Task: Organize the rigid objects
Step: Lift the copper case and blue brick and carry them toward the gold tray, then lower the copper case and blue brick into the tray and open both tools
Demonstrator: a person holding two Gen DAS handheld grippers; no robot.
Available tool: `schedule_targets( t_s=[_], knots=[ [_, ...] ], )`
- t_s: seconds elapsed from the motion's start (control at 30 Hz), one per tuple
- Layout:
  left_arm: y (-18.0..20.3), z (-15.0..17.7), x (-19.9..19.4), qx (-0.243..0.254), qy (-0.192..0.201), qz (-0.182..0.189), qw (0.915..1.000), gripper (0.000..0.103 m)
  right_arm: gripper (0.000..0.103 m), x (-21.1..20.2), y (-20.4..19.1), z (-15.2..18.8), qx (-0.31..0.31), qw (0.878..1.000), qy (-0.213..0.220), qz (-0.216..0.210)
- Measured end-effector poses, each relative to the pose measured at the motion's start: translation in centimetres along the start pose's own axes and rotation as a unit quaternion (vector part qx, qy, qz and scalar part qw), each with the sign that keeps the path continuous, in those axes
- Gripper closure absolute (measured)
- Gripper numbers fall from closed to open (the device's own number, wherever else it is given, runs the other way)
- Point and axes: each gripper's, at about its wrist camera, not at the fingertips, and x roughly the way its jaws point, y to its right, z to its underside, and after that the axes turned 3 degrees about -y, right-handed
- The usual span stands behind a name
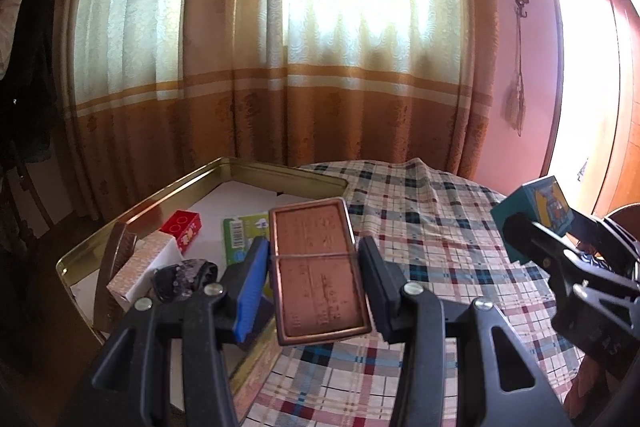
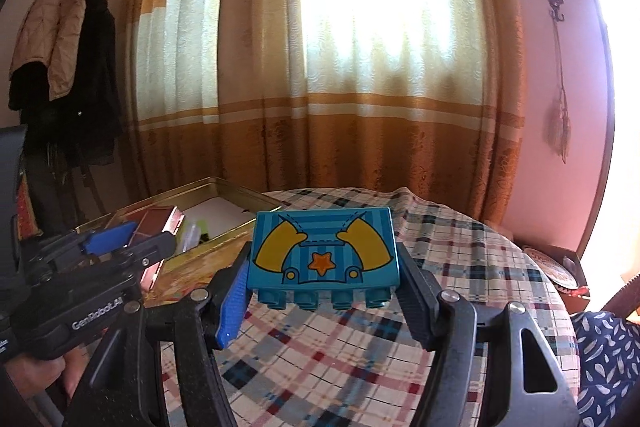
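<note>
Above the plaid tabletop (image 1: 420, 227), the left tool (image 1: 316, 279) clamps a copper tin (image 1: 318, 271) by the gold tray (image 1: 256, 173); the right tool (image 2: 324, 291) clamps a blue brick (image 2: 322, 247), its underside hidden.

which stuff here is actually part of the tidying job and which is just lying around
Part of the job:
- copper tin, held in the left tool
- blue toy brick, held in the right tool
- gold tray with the red box and green card in it

Just lying about:
- plaid cloth
- curtains
- coats
</note>
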Motion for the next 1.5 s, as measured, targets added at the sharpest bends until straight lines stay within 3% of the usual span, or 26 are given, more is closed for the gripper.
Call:
schedule_targets(
  t_s=[1.5],
  knots=[
    [-5.2, 0.3, -0.3, -0.036, -0.006, -0.022, 0.9991, 0.057, 0.036, 0.3, -6.8, 0.3, -0.041, 0.996, -0.014, -0.075]
  ],
)
